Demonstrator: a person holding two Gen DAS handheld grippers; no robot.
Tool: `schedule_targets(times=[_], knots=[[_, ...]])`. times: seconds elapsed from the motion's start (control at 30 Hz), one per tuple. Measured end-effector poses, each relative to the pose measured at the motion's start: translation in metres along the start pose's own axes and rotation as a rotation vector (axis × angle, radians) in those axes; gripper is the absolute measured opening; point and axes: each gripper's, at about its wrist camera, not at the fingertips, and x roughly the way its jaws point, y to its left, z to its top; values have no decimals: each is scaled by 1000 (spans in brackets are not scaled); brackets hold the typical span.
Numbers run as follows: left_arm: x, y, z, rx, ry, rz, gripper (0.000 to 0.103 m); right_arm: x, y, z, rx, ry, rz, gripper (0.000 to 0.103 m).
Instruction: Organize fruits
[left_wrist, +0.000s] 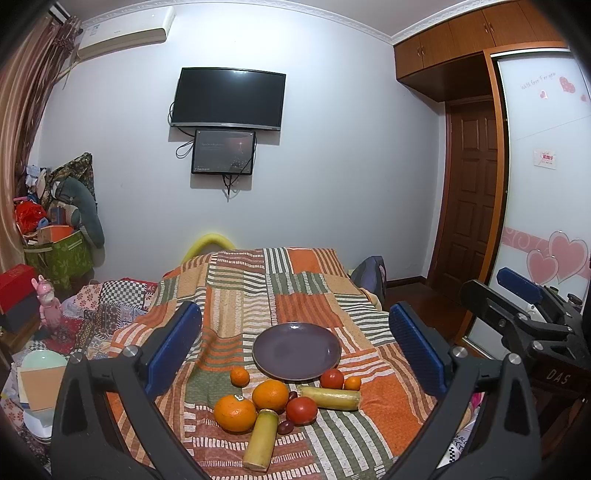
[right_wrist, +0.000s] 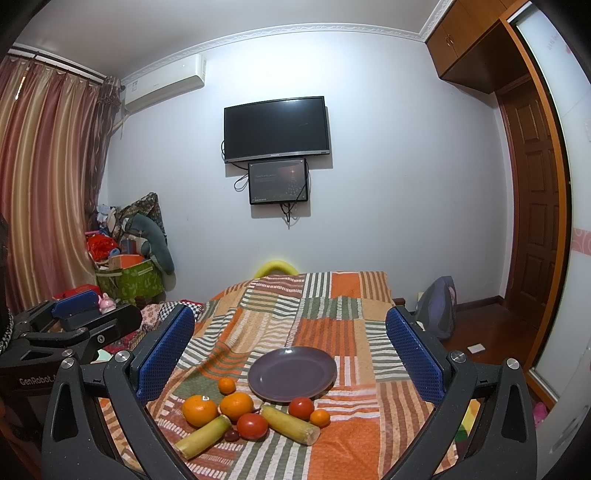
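An empty purple plate (left_wrist: 296, 350) (right_wrist: 291, 373) sits on the striped blanket. In front of it lie two big oranges (left_wrist: 234, 412) (right_wrist: 199, 410), two small tangerines (left_wrist: 239, 376) (right_wrist: 226, 386), two tomatoes (left_wrist: 301, 410) (right_wrist: 252, 425), two yellow-green cane pieces (left_wrist: 261, 439) (right_wrist: 291, 424) and small dark fruits (left_wrist: 285, 427) (right_wrist: 232, 435). My left gripper (left_wrist: 295, 332) is open and empty, held above and before the fruit. My right gripper (right_wrist: 290, 332) is open and empty beside it, also seen in the left wrist view (left_wrist: 517, 295).
The fruit lies on a blanket-covered bed (left_wrist: 295, 288). Clutter, boxes and a green bag (left_wrist: 59, 254) stand at the left. A wardrobe (left_wrist: 543, 184) and a wooden door (left_wrist: 469, 192) are at the right. A TV (left_wrist: 229, 99) hangs on the far wall.
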Motion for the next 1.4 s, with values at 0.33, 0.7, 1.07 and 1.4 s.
schedule_targets(times=[0.33, 0.7, 1.07, 1.4], knots=[[1, -2, 0, 5, 0, -5, 103, -2, 2, 1, -2, 2, 3, 103], [0, -2, -3, 21, -10, 5, 103, -1, 5, 0, -5, 1, 14, 103], [28, 17, -11, 29, 58, 41, 88, 24, 9, -13, -53, 60, 55, 89], [84, 63, -40, 37, 240, 97, 73, 76, 12, -52, -106, 269, 111, 69]])
